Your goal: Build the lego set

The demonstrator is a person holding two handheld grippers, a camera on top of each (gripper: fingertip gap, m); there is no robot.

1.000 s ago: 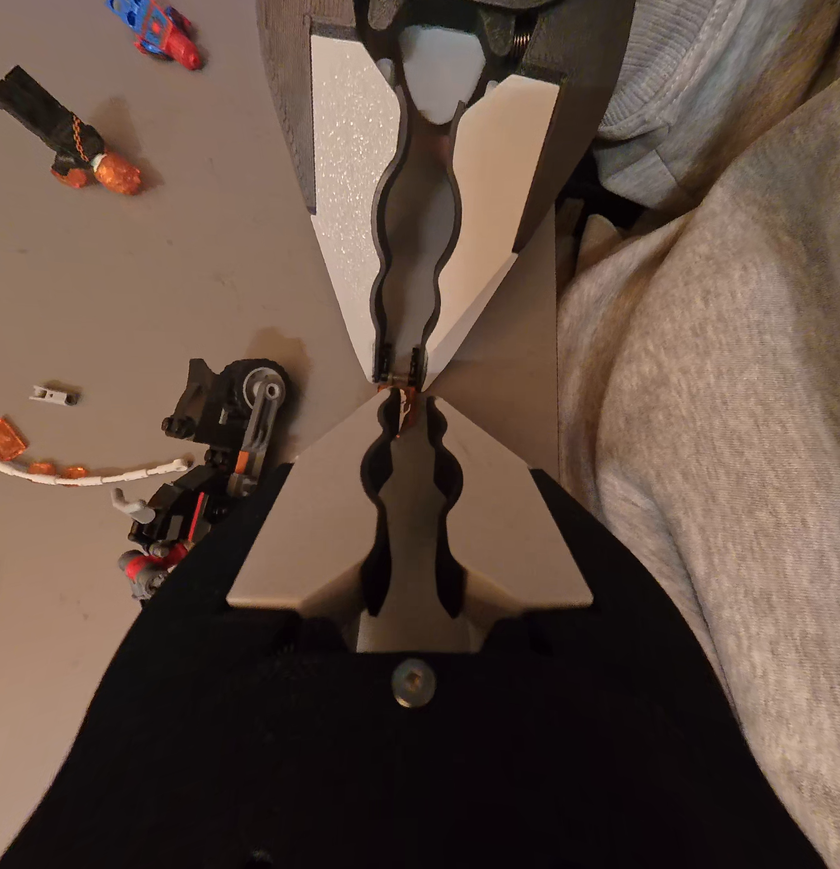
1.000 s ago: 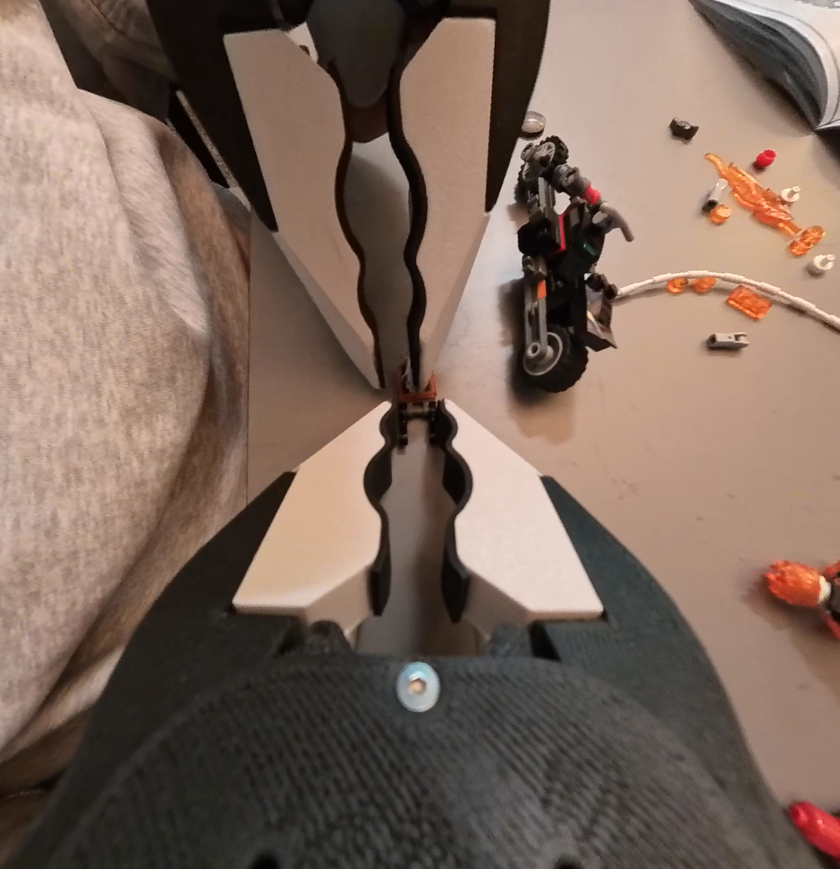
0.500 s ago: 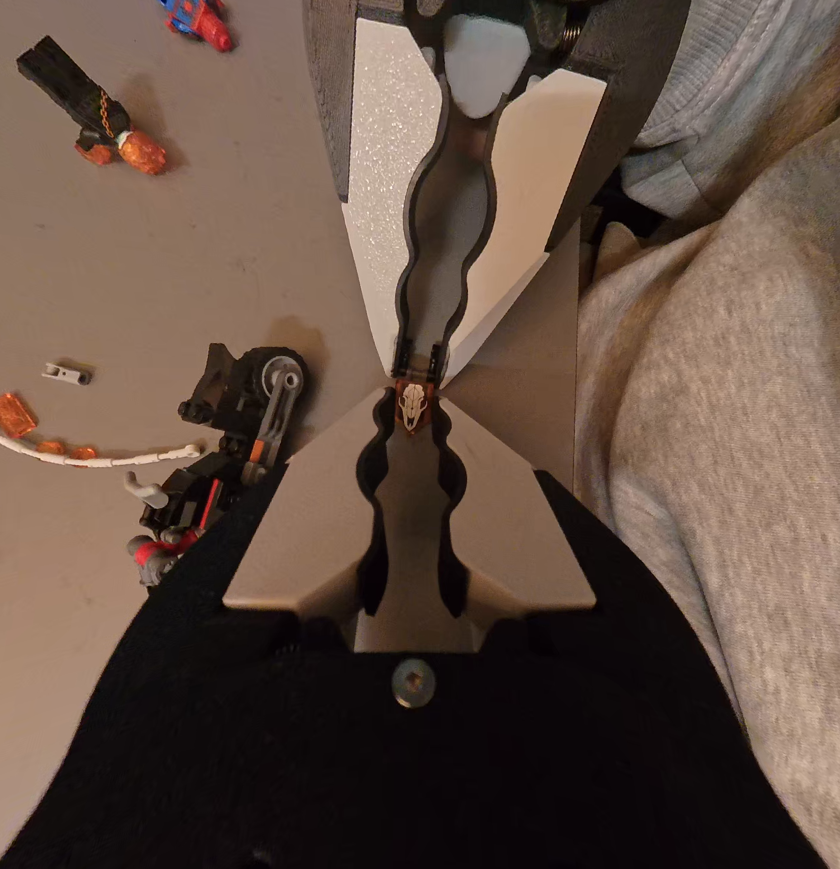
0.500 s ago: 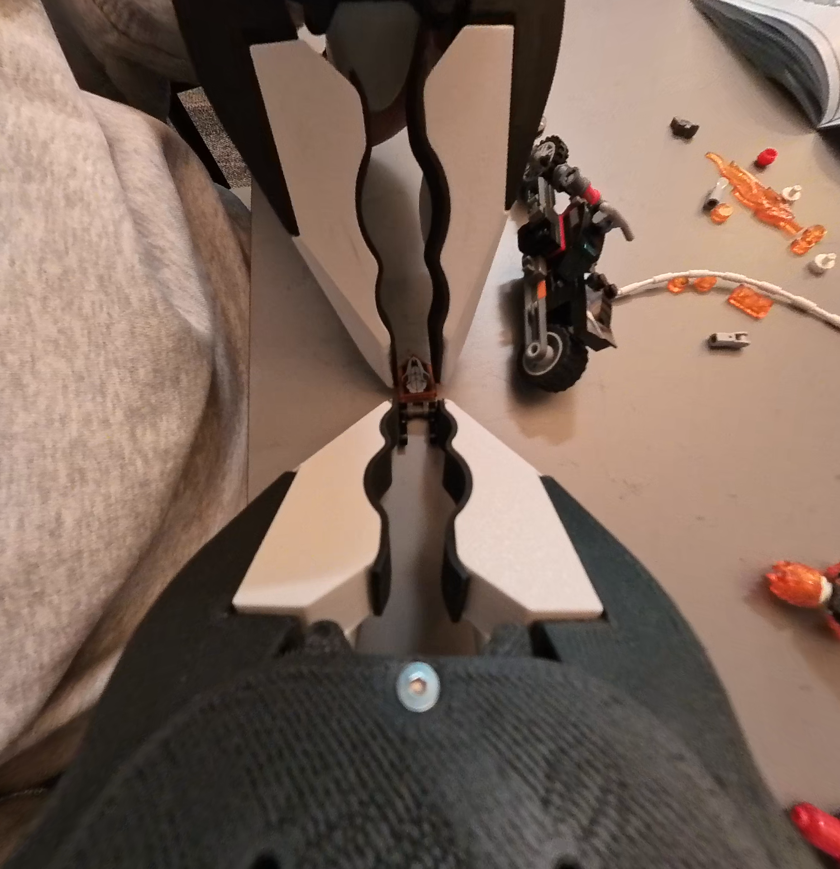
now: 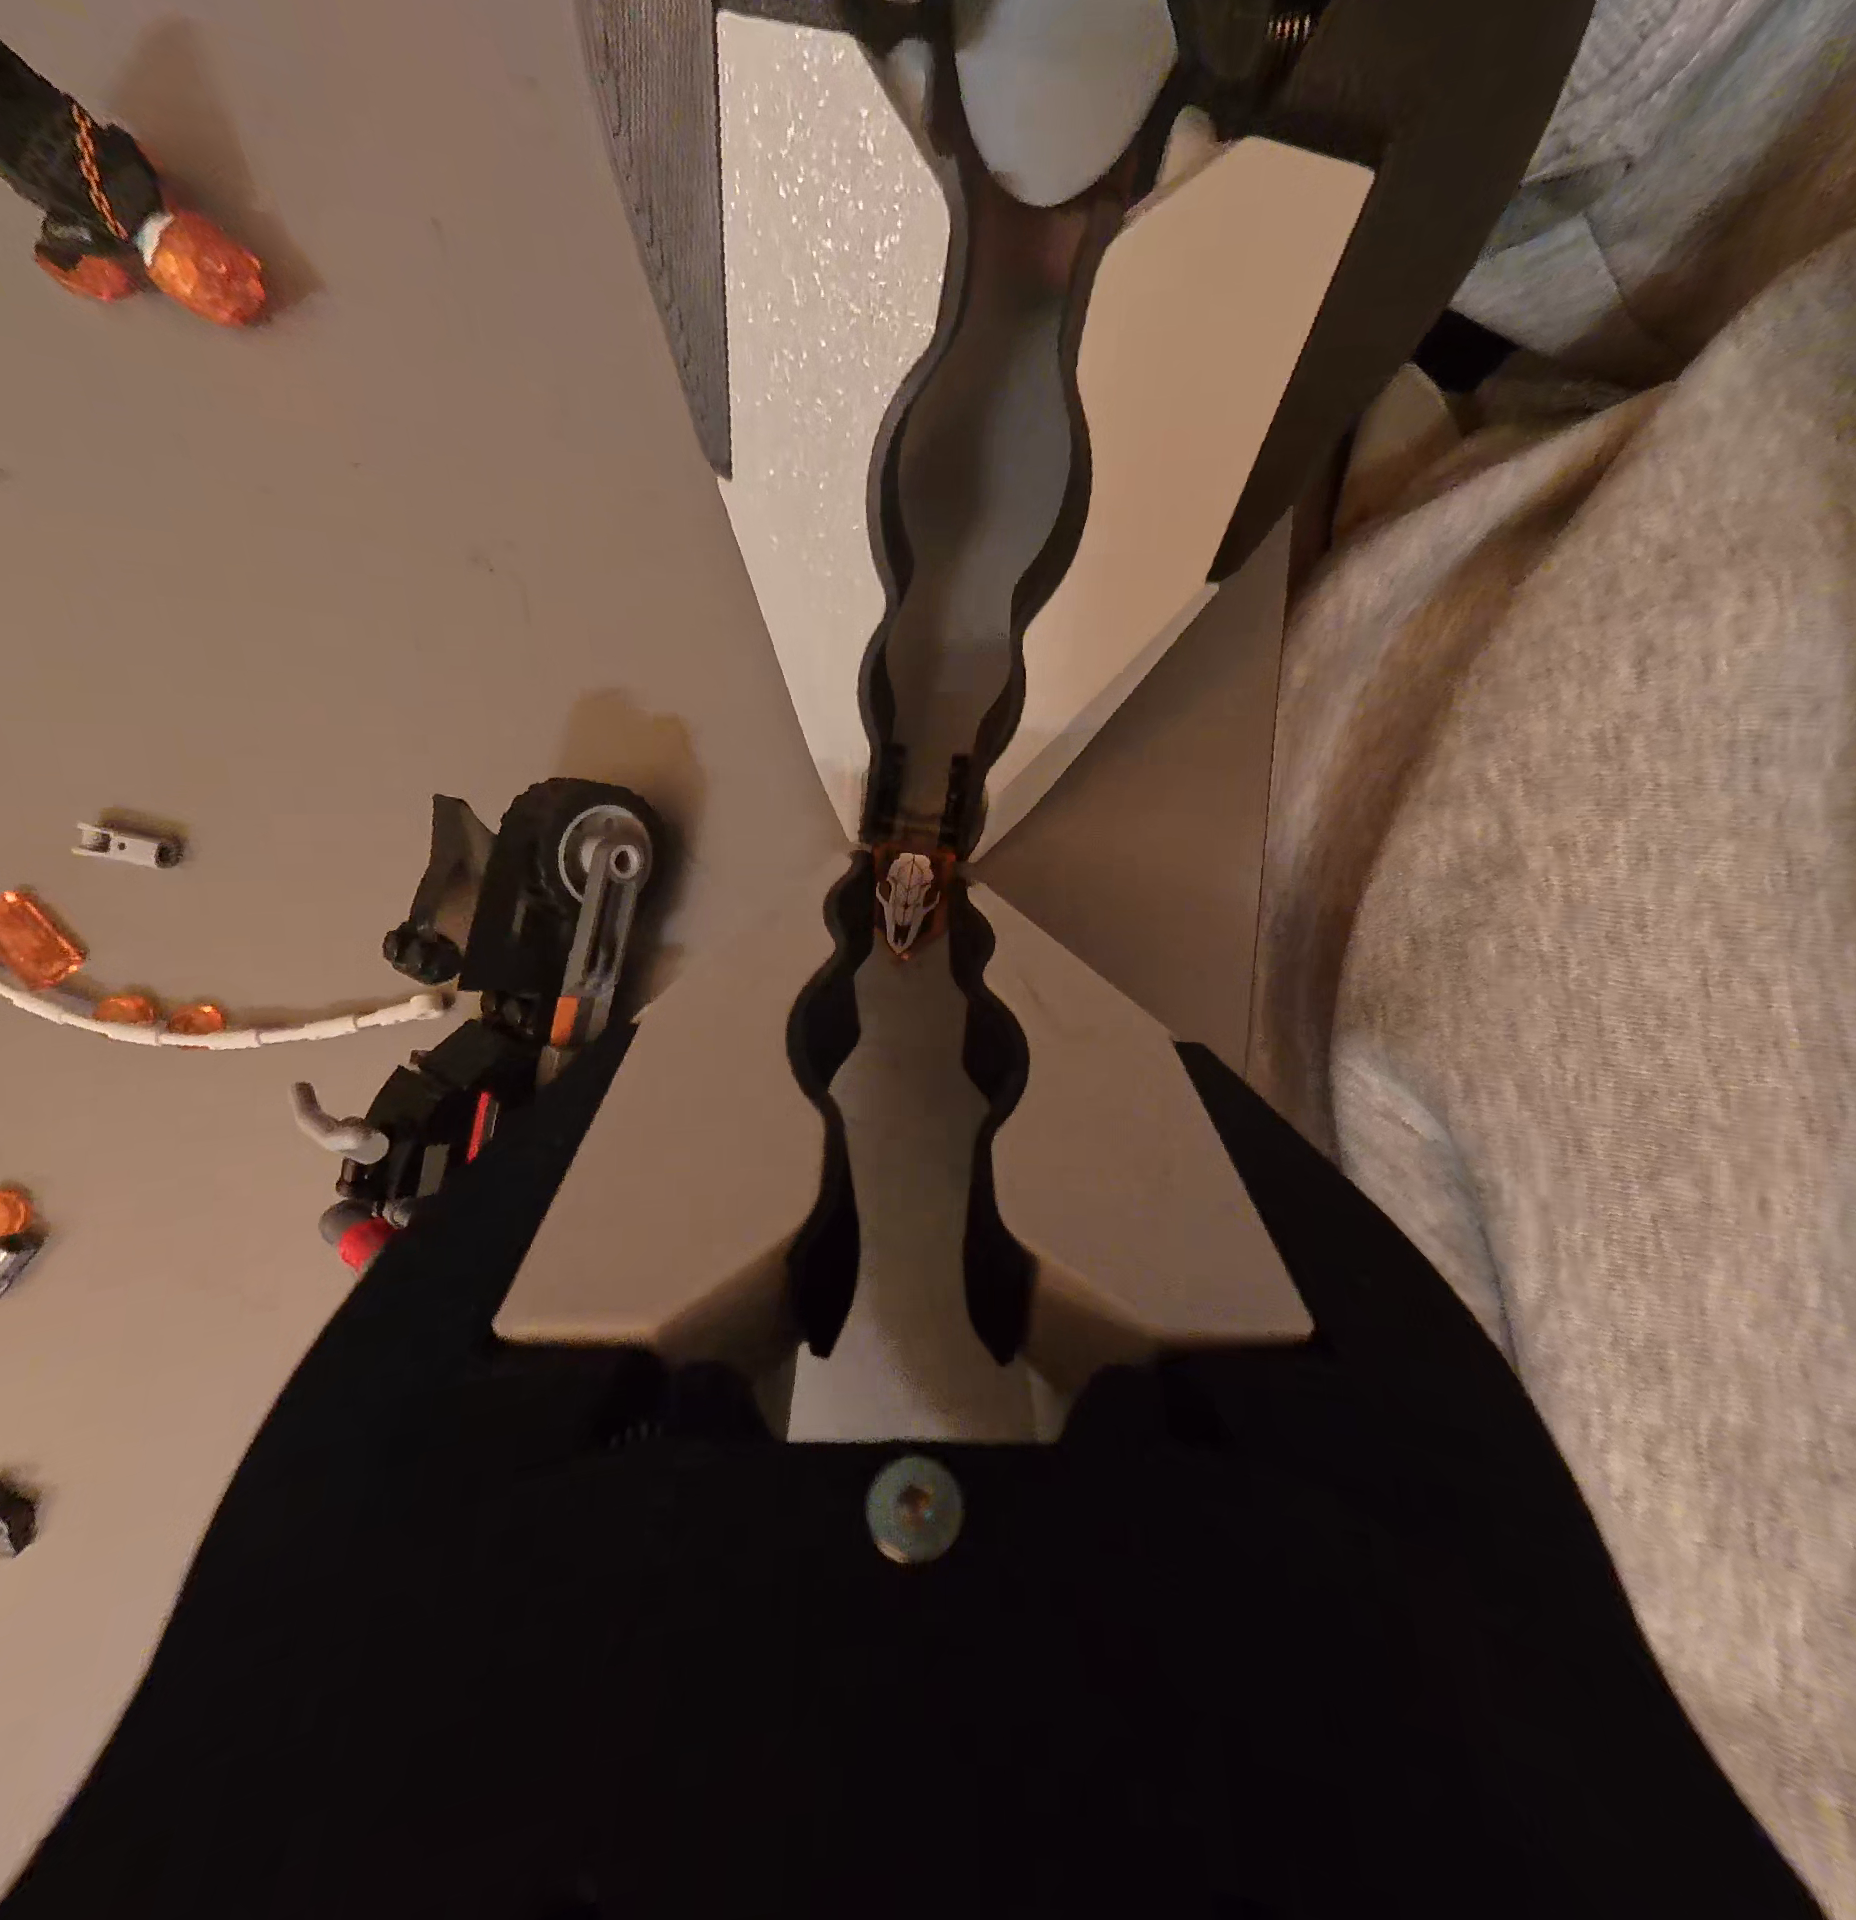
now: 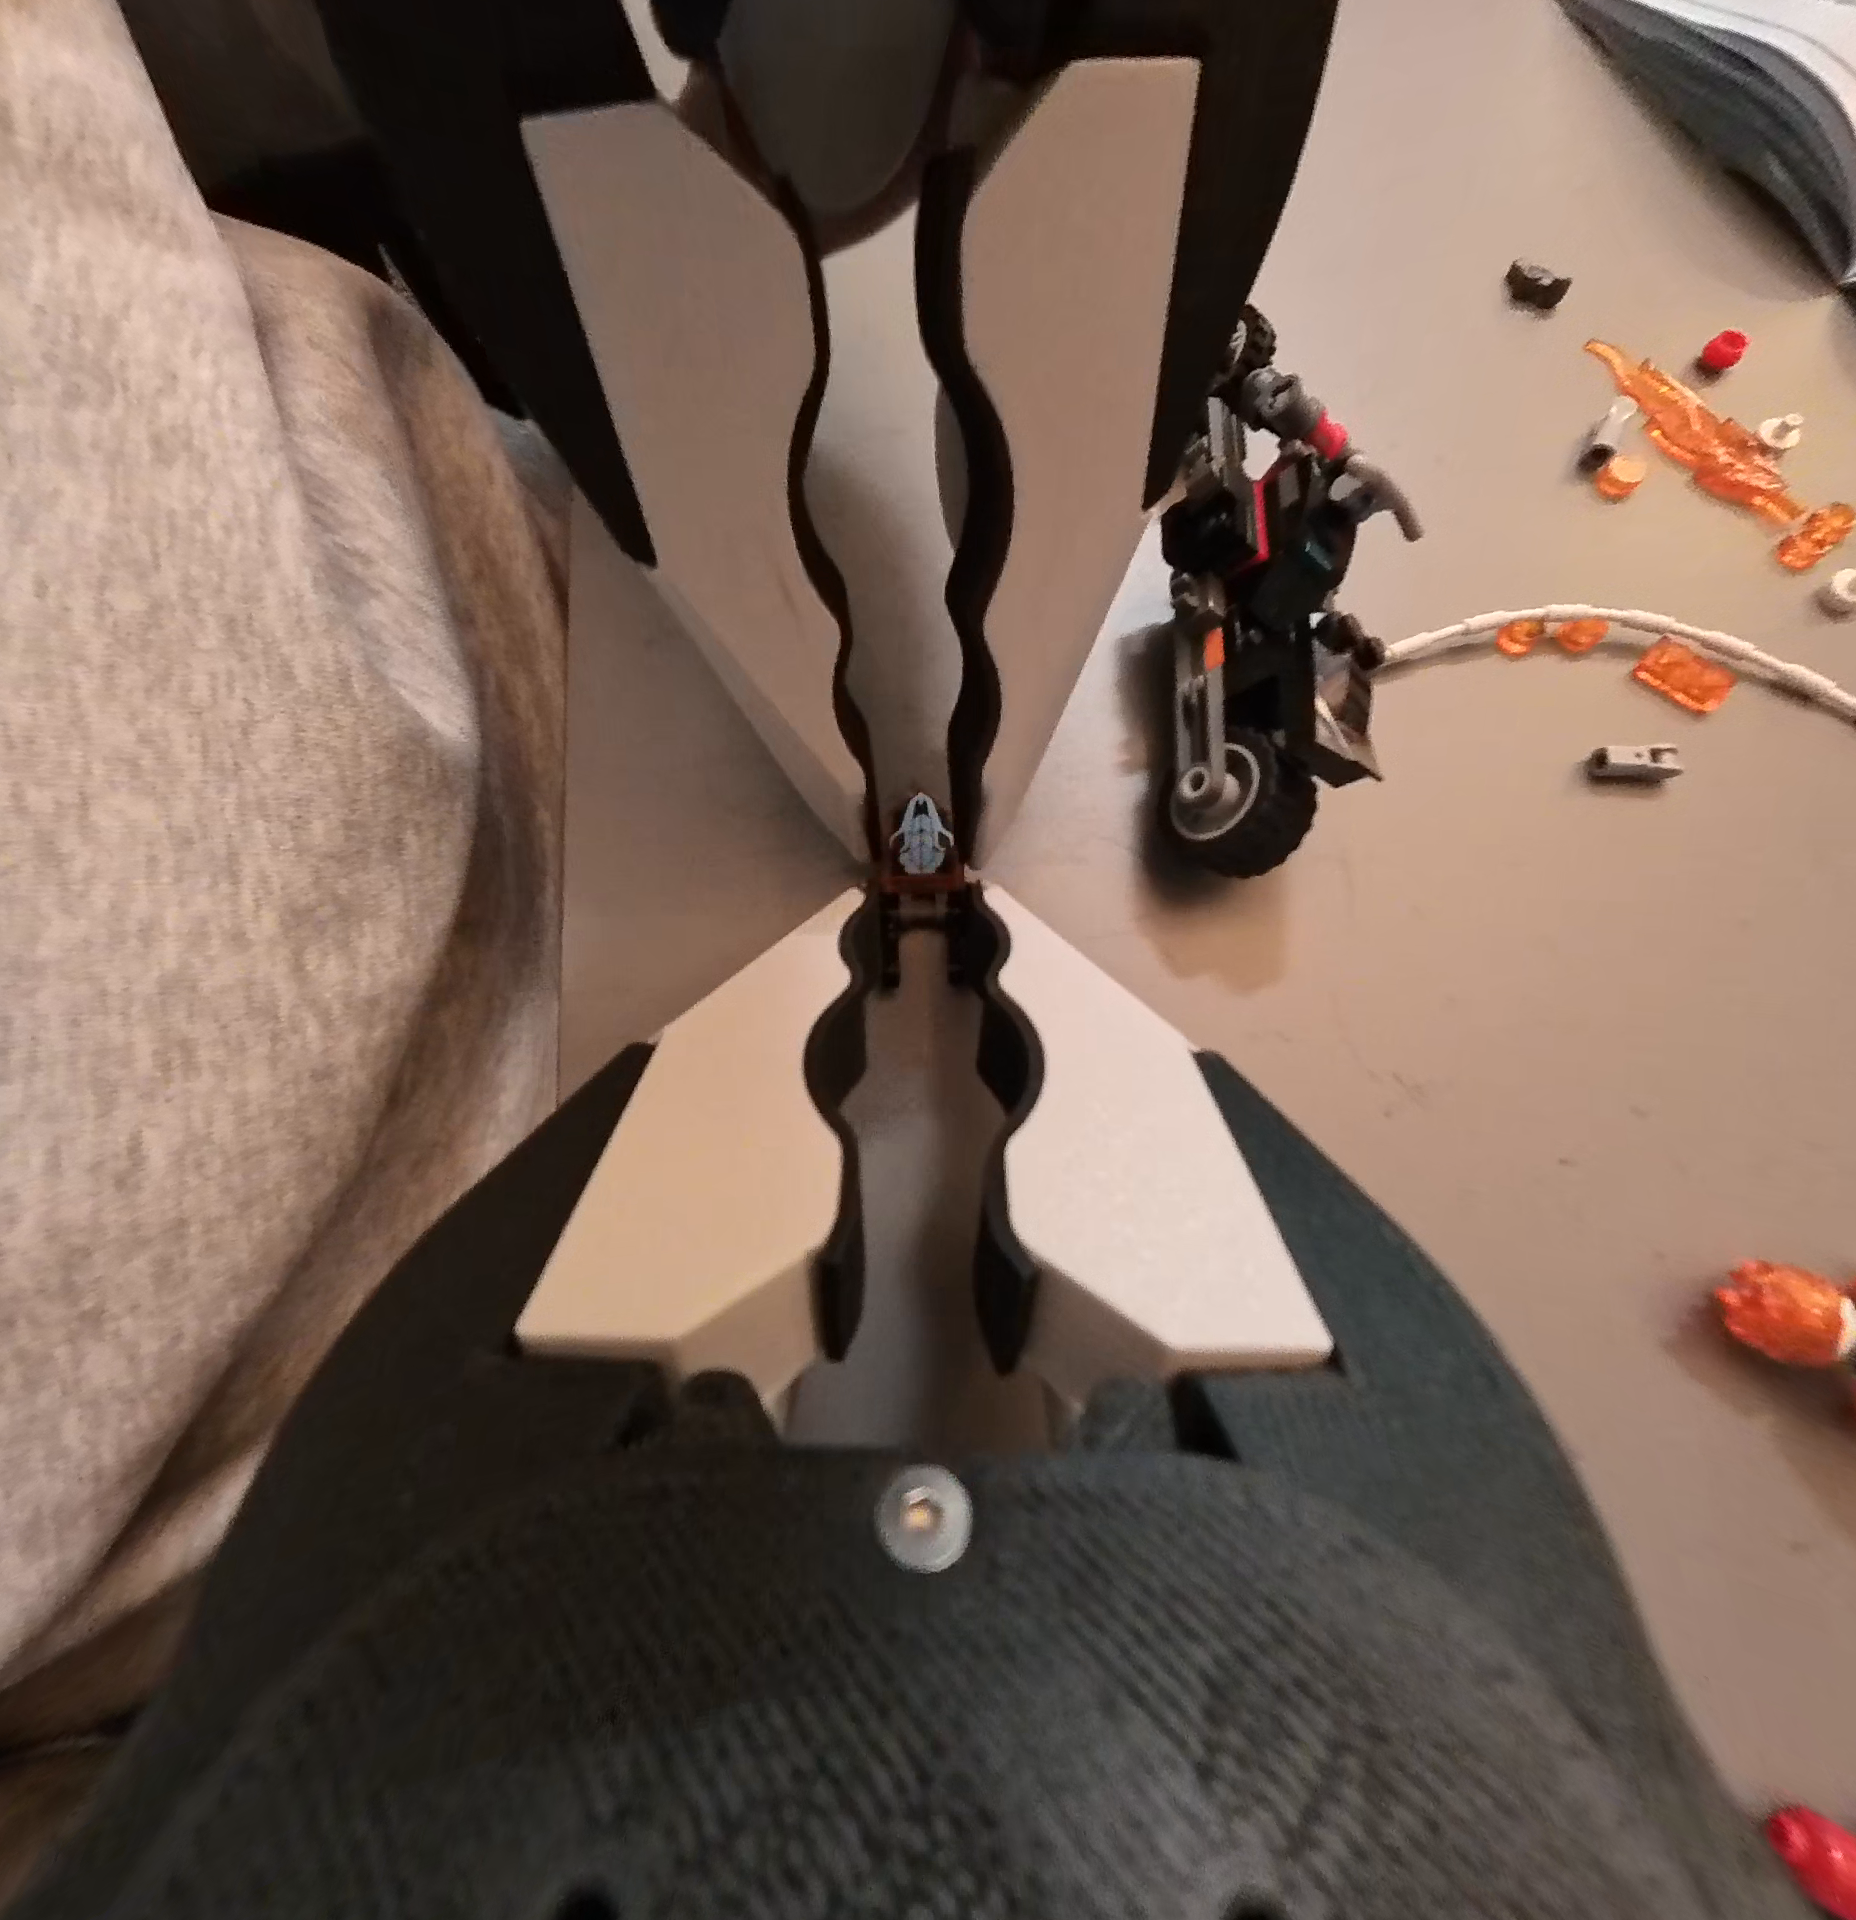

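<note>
Skull tile (image 5: 909,902) pinched by left gripper (image 5: 908,914), mating black clip piece (image 6: 921,920) pinched by right gripper (image 6: 919,914) (tips touching); align squarely, press gently.

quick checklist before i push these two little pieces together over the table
1. Left gripper shut on the skull tile: ok.
2. Right gripper shut on the black clip piece: ok.
3. Two pieces tip to tip: ok; whether already seated, cannot tell.
4. Skull print facing the left wrist camera: ok.
5. Motorcycle lying on the table, apart from both grippers: ok.
6. White chain and orange bits away from the grippers: ok.
</note>
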